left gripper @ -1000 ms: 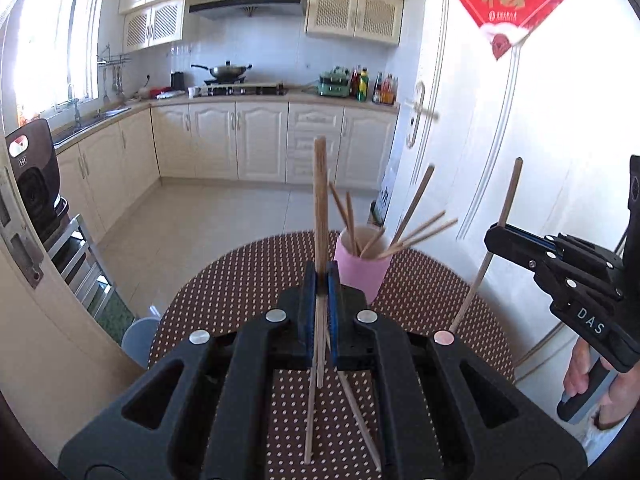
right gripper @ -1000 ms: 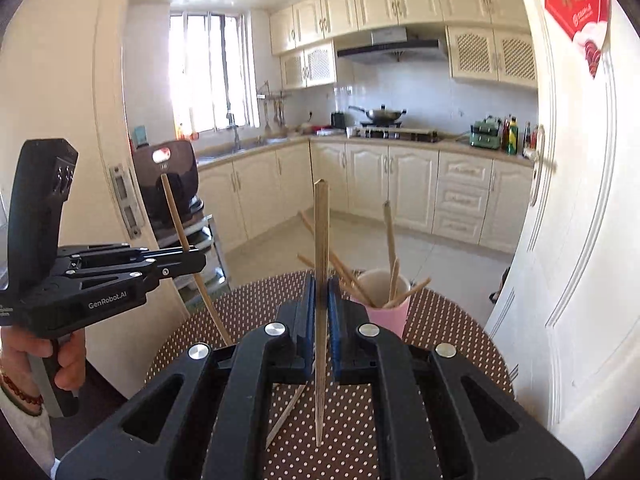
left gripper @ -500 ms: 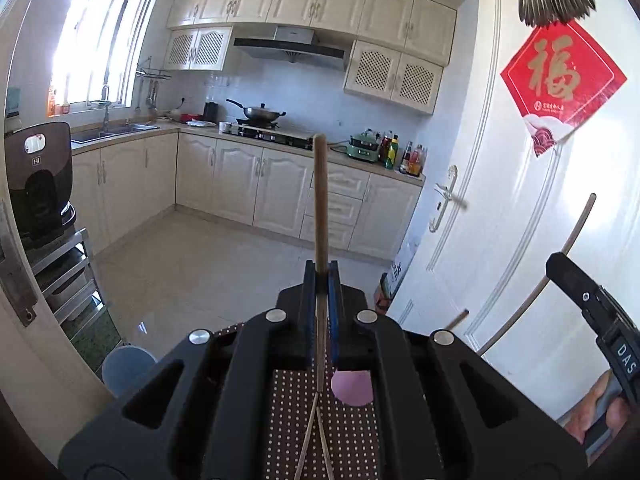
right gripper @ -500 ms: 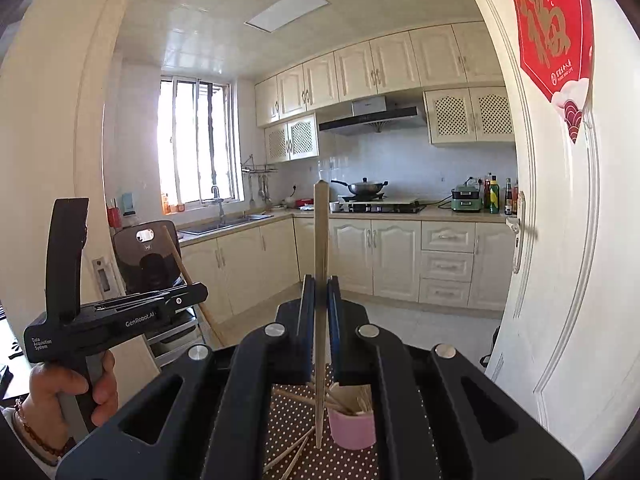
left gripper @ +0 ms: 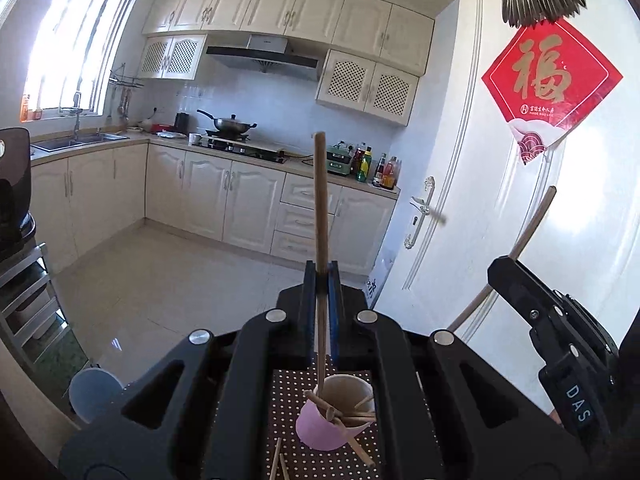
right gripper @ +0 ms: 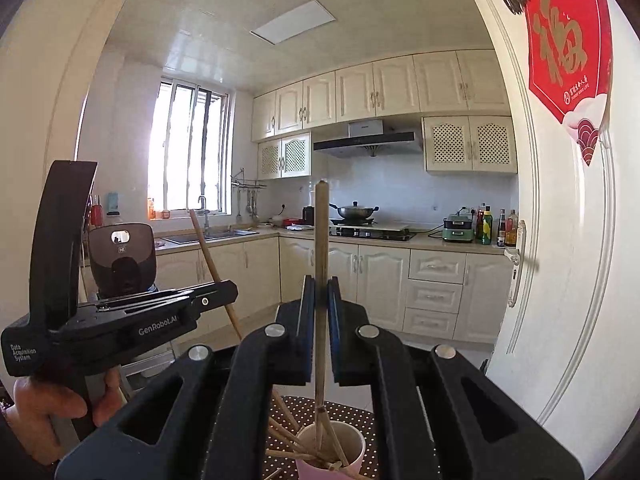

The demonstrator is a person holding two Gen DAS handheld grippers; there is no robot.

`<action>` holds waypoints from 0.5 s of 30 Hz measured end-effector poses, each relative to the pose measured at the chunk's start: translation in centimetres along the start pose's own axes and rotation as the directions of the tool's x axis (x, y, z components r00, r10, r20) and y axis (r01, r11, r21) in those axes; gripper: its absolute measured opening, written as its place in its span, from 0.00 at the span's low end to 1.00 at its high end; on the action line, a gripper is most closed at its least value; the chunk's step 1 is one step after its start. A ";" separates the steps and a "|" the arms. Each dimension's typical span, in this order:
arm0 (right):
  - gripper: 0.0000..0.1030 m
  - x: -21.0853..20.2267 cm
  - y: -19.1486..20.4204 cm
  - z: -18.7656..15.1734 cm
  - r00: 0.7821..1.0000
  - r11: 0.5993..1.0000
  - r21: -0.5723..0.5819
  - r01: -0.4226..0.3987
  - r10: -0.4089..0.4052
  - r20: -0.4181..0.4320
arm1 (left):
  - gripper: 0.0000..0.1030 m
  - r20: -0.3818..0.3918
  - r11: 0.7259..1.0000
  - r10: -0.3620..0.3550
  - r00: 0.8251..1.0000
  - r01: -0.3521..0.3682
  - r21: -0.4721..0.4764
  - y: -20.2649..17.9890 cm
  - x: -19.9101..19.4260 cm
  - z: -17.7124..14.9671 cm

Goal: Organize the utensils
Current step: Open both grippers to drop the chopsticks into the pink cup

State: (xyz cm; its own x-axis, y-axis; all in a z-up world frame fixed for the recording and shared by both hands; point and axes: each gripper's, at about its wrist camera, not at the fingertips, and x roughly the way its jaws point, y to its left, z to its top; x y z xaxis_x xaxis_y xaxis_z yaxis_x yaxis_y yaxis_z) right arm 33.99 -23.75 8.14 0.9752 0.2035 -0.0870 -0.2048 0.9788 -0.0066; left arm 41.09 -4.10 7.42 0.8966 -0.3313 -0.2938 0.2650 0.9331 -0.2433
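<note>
My left gripper (left gripper: 321, 276) is shut on a wooden chopstick (left gripper: 321, 200) held upright, its lower end over the mouth of the pink cup (left gripper: 320, 428). My right gripper (right gripper: 321, 284) is shut on another upright chopstick (right gripper: 321, 240), its lower end inside the pink cup (right gripper: 348, 460). The cup holds several chopsticks. It stands on a brown dotted tablecloth (left gripper: 288, 392). Loose chopsticks (left gripper: 277, 458) lie on the cloth beside the cup. The right gripper shows at the right of the left wrist view (left gripper: 496, 272). The left gripper shows at the left of the right wrist view (right gripper: 230, 292).
A white door (left gripper: 500, 200) with a red paper decoration (left gripper: 550, 88) stands close on the right. Kitchen cabinets (left gripper: 240, 200) and a stove are beyond the table. A black appliance (right gripper: 122, 256) on a rack stands at the left.
Both grippers have risen and tilted upward while closing in over the pink cup. The cup now sits low in both views, with each held chopstick's lower end at its mouth.
</note>
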 end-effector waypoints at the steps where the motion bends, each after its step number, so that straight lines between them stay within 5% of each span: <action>1: 0.05 0.3 -0.2 -0.2 1.000 1.000 -0.001 0.001 -0.001 -0.006 | 0.05 -0.008 1.000 -0.004 1.000 0.004 -0.001 0.0 0.4 -0.3; 15: 0.05 1.0 -0.4 -1.9 0.997 1.000 0.010 -0.014 0.015 -0.074 | 0.06 -0.122 0.998 -0.039 0.992 0.045 0.046 -0.9 3.1 -3.4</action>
State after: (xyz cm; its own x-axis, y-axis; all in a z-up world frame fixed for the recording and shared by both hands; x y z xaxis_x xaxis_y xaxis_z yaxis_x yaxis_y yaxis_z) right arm 34.86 -24.02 6.16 0.9632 0.2158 -0.1604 -0.2179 0.9760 0.0042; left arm 42.39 -6.48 3.59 0.8355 -0.3820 -0.3950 0.3208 0.9227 -0.2138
